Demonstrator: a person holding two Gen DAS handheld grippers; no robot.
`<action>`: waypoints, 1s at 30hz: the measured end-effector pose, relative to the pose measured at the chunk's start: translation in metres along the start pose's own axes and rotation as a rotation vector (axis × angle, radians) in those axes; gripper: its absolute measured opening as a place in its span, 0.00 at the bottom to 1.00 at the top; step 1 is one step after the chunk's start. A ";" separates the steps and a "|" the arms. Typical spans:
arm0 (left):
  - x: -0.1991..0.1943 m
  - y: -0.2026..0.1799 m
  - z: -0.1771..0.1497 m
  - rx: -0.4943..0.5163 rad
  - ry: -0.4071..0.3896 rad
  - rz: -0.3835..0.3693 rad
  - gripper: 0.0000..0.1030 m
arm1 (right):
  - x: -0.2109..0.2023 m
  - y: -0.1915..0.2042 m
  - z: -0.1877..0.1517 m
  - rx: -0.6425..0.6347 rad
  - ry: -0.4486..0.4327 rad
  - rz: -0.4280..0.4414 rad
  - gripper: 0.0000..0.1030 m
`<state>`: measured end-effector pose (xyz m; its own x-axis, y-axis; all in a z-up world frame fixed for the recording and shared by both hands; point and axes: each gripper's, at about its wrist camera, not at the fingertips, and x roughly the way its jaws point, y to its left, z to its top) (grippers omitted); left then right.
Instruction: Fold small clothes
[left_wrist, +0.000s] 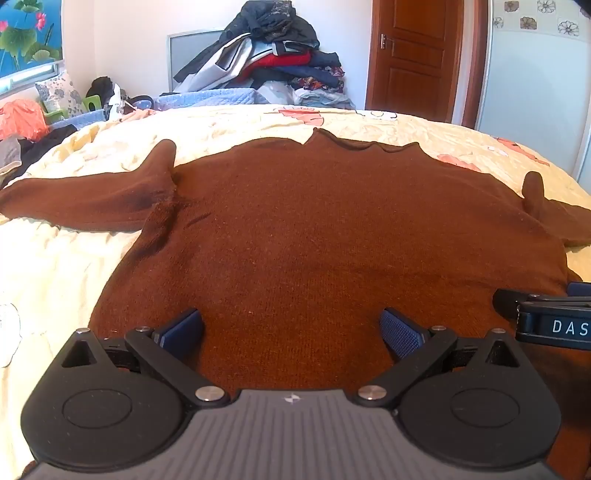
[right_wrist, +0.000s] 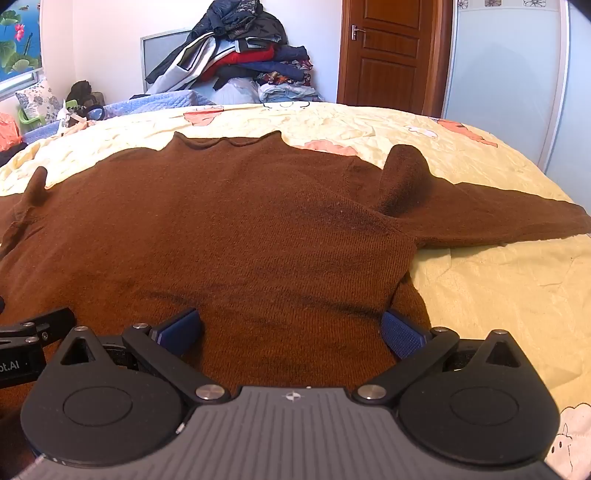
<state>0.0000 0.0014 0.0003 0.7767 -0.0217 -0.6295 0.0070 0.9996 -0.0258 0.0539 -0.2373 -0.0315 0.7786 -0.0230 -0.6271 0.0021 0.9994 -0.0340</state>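
I see a brown sweater (left_wrist: 295, 229) lying flat on the bed (left_wrist: 48, 266), spread out with its neck hole pointing at the far edge of the bed and its bottom hem at the near edge, right under my two tools. So its body runs away from me, near edge to far edge, and its two sleeves stick out sideways. My left gripper (left_wrist: 291, 330) sits over the hem on the left side of the sweater, and its jaws are spread wide with nothing between them. My right gripper (right_wrist: 291, 330) sits over the hem nearer the right side, and its jaws are spread wide too, with only the knit under them. I cannot tell if the blue pads (right_wrist: 400, 334) press on the cloth or just float above it. The two tools are just beside each other. The left sleeve (left_wrist: 74, 201) runs toward the left edge of the bed, so my left tool is the nearer one for it. The right sleeve (right_wrist: 498, 216) runs toward the right edge, so my right tool is nearer to that one. I think no fold is made yet, and each sleeve will likely need to come in across the body.
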 end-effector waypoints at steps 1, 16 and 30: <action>0.000 0.001 0.000 0.000 -0.001 -0.001 1.00 | 0.000 0.000 0.000 0.000 0.000 0.000 1.00; 0.001 0.003 0.001 -0.003 0.006 -0.014 1.00 | 0.000 0.000 0.000 0.000 -0.002 0.000 1.00; 0.001 0.000 0.000 0.012 0.005 0.000 1.00 | 0.000 0.000 0.000 -0.001 -0.002 0.000 1.00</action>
<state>0.0004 0.0011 0.0000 0.7735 -0.0216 -0.6334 0.0147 0.9998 -0.0160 0.0541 -0.2378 -0.0312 0.7802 -0.0226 -0.6252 0.0015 0.9994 -0.0342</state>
